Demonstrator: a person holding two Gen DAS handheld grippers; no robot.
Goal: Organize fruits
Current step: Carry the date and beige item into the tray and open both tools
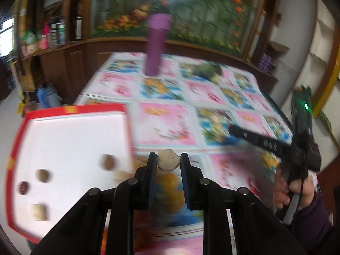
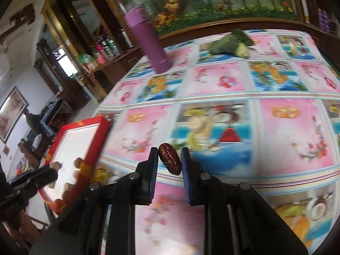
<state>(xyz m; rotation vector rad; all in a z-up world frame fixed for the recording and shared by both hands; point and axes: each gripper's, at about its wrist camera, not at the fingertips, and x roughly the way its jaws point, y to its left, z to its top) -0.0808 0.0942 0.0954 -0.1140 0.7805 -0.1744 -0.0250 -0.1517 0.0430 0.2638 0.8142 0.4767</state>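
Observation:
My left gripper [image 1: 169, 159] is shut on a tan hexagonal piece [image 1: 168, 160], held above the table just right of the red-rimmed white tray [image 1: 70, 131]. Several small round and square pieces [image 1: 108, 162] lie inside that tray. My right gripper [image 2: 169, 158] is shut on a dark red wrinkled date [image 2: 170, 159], held over the patterned tablecloth [image 2: 286, 127]. In the right wrist view the tray [image 2: 93, 148] is at the lower left. The right gripper [image 1: 255, 140] also shows at the right edge of the left wrist view, with a hand [image 1: 284, 191] on it.
A tall purple bottle [image 1: 156, 44] stands at the back of the table; it appears again as a purple bottle [image 2: 148, 44] in the right wrist view. A green broccoli [image 2: 231, 42] lies at the far right. Wooden shelves and a flower mural stand behind the table.

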